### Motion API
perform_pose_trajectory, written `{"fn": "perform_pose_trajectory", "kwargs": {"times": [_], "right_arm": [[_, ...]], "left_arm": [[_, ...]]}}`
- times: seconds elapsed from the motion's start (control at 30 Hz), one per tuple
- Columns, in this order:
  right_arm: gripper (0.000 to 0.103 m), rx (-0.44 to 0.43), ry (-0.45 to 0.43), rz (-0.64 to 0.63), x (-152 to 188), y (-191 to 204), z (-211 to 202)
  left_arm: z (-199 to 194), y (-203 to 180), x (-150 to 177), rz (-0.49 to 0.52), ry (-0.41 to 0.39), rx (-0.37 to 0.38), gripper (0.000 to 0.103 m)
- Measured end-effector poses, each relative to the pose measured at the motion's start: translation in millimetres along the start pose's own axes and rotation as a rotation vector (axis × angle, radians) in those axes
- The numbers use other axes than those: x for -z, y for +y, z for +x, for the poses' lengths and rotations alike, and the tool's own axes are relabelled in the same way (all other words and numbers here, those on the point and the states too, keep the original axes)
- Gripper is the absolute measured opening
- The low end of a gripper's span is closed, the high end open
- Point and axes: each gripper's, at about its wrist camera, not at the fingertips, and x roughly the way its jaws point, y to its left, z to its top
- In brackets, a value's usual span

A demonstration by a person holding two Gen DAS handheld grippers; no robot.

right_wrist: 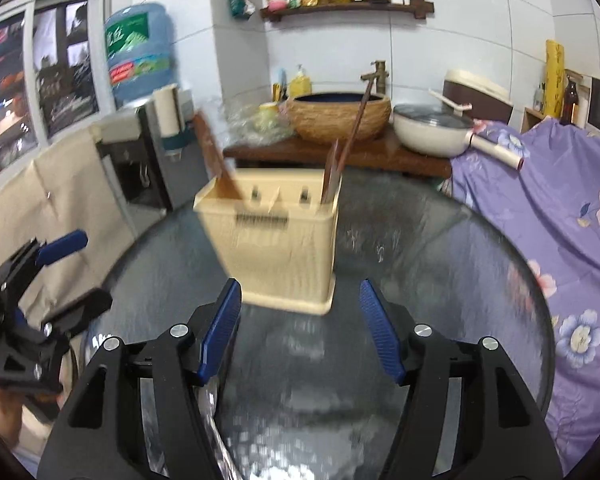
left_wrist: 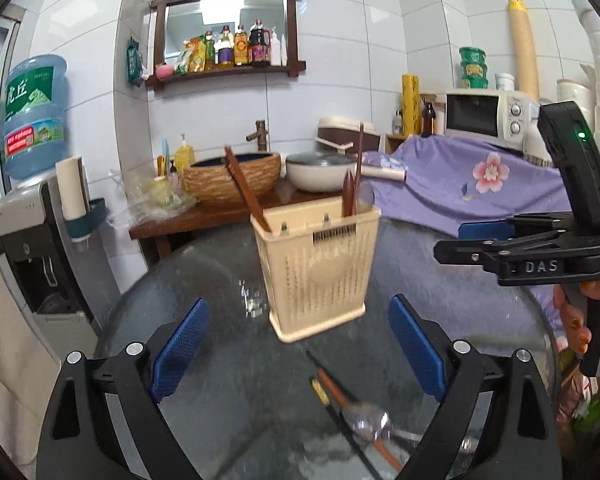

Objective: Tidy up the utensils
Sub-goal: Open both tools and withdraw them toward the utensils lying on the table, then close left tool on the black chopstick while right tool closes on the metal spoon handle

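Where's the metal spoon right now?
In the left wrist view the metal spoon lies on the glass table, low and right of centre, across loose chopsticks, nearer the camera than the cream utensil basket.

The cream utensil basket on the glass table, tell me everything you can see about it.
The utensil basket is cream-coloured, plastic by its look, with slotted sides, a flared base and dividers inside. It stands upright on the round glass table, apart from both tools. Brown wooden sticks, likely chopsticks, lean out of its left end, and more wooden pieces stand at its right end.
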Motion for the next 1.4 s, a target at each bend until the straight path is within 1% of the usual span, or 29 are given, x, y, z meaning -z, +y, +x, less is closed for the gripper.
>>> {"fn": "perform_pose_trajectory", "kwargs": {"times": [0.13, 0.27, 0.4, 0.5, 0.63, 0.77, 0.87, 0.97, 1.03, 1.17, 1.3, 1.4], "right_arm": [[0.062, -0.004, 0.031, -0.018, 51.7, 5.4, -1.5], [0.062, -0.013, 0.081, -0.04, 90.6, 12.9, 3.4], [0.062, -0.022, 0.115, -0.104, 116.2, 25.2, 3.5], [0.062, -0.043, 0.146, -0.135, 130.3, 33.1, 2.4], [0.061, -0.073, 0.2, -0.154, 148.9, 40.4, 2.8], [0.052, -0.093, 0.261, -0.194, 161.1, 49.3, 6.0], [0.05, -0.085, 0.283, -0.221, 166.5, 54.2, 8.1], [0.048, -0.1, 0.303, -0.206, 168.6, 53.9, 11.3], [0.048, -0.103, 0.305, -0.198, 166.6, 52.8, 13.3], [0.047, -0.097, 0.318, -0.193, 163.2, 53.3, 16.0], [0.047, -0.092, 0.334, -0.196, 161.4, 55.1, 16.5], [0.047, -0.082, 0.376, -0.197, 157.5, 58.0, 18.6]], "left_arm": [[-7.9, -10.8, 37.6, 0.006, 0.054, 0.012, 0.089], [-14.0, -19.6, 65.9, 0.009, 0.099, 0.027, 0.086], [-20.6, -24.6, 84.2, 0.011, 0.126, 0.022, 0.082], [-25.5, -28.2, 95.2, 0.016, 0.141, 0.013, 0.078], [-30.7, -36.6, 112.3, 0.024, 0.189, 0.038, 0.07], [-36.3, -48.7, 130.2, 0.039, 0.232, 0.067, 0.062], [-39.5, -53.5, 141.8, 0.029, 0.259, 0.082, 0.057], [-41.5, -54.3, 148.1, -0.002, 0.278, 0.111, 0.054], [-41.5, -56.9, 150.3, -0.003, 0.287, 0.129, 0.052], [-42.4, -63.6, 154.9, 0.018, 0.29, 0.115, 0.048], [-41.7, -66.9, 153.7, 0.034, 0.302, 0.107, 0.047], [-39.2, -70.0, 149.0, 0.044, 0.328, 0.108, 0.042]]}}
